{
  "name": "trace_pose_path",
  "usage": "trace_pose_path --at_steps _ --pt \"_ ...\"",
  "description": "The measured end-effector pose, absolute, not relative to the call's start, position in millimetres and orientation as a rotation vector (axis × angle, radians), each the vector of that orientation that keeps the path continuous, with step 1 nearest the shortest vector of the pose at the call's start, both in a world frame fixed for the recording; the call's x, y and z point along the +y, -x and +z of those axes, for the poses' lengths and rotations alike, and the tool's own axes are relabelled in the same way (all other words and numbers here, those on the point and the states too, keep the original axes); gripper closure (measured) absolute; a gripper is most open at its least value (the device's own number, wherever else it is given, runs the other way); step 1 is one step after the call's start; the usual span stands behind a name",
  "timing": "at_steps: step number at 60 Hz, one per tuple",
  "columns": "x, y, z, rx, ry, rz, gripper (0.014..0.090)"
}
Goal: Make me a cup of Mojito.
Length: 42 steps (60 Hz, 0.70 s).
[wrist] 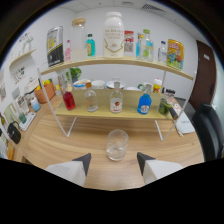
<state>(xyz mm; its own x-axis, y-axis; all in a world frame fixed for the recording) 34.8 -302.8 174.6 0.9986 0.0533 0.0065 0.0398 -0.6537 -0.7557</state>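
Glass (116, 144) stands upright on the wooden table (60, 145), just ahead of the gripper (114, 161) and about centred on the gap between its two fingertips, a touch toward the left finger. Long axis vertical, mouth up. It isn't between the fingers yet: the tips sit nearer than its base, w/ bare tabletop either side. So a straight push fwd would likely bring the glass into the gap, no sideways shift needed by my reading.

Jaws wide apart, holding nothing; gap looks wider than the glass.

Glass itself: clear, short, tumbler-like, rounded wall, thick base. Something pale at the bottom, maybe a little liquid or just glare, can't tell. Prob light and slippery, easy to tip if nudged off-centre.

Beyond it, a two-tier wooden shelf (117, 114) on thin white legs spans the far side of the table. Lower tier, left to right: red bottle (68, 99), clear bottle (90, 100) w/ amber contents, clear bottle w/ red label (116, 100), blue bottle (144, 102), then smaller dark items at the far right. Upper tier holds jars, cans, a big white jug (113, 35); labels unreadable. Which of these go into a mojito I can't say from here.

Judgement: early stage, glass looks near empty, ingredients still on the shelf.
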Motion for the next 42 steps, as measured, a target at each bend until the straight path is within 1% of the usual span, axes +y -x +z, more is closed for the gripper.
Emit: trace_pose_path --at_steps 10,26,34,42 --pt "-304 -28 179 -0.065 2.269 0.039 0.0189" --pt "-329 -26 162 -0.071 2.307 0.011 0.019" --pt "-343 -49 152 -0.044 2.332 0.0 0.0189" --pt "-345 -89 157 -0.025 2.328 -0.006 0.0186"
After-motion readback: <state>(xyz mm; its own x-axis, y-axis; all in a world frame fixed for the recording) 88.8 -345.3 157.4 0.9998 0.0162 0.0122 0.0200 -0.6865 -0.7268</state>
